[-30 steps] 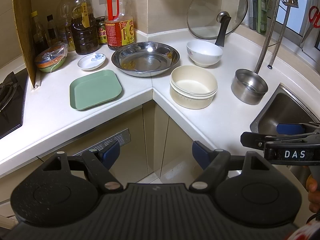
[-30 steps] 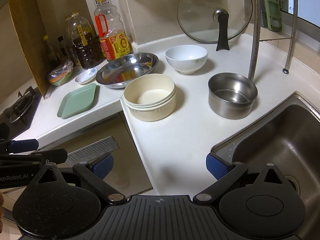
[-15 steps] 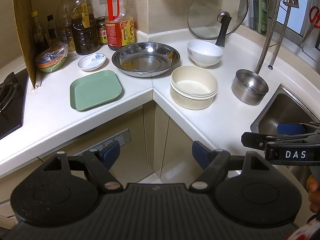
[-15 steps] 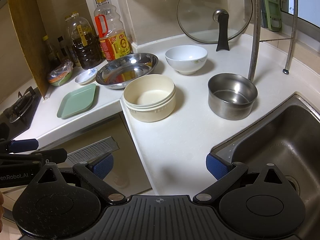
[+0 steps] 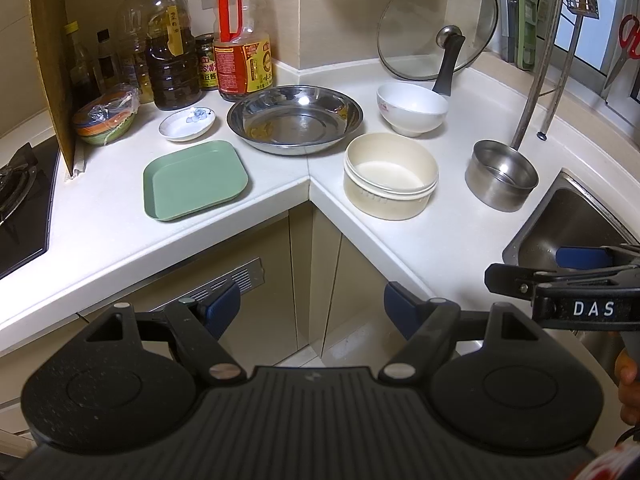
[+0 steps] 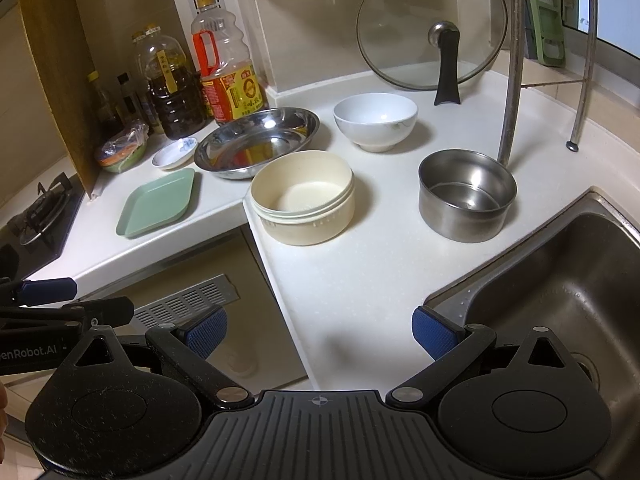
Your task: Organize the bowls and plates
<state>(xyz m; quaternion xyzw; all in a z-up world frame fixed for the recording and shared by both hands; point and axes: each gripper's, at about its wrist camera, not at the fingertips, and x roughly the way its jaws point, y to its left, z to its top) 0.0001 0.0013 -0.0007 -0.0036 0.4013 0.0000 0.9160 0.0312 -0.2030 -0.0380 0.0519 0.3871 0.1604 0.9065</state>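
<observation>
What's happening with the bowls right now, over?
Left tongs open, empty. Right tongs open, empty. Cream bowls, white bowl, green plate untouched on counter. Nothing blocking.

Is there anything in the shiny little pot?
Empty. The right wrist view shows the steel pot upright, its bare shiny bottom visible.

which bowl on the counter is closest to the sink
The small steel bowl, beside the sink. The cream bowl and white bowl sit farther left.
</observation>
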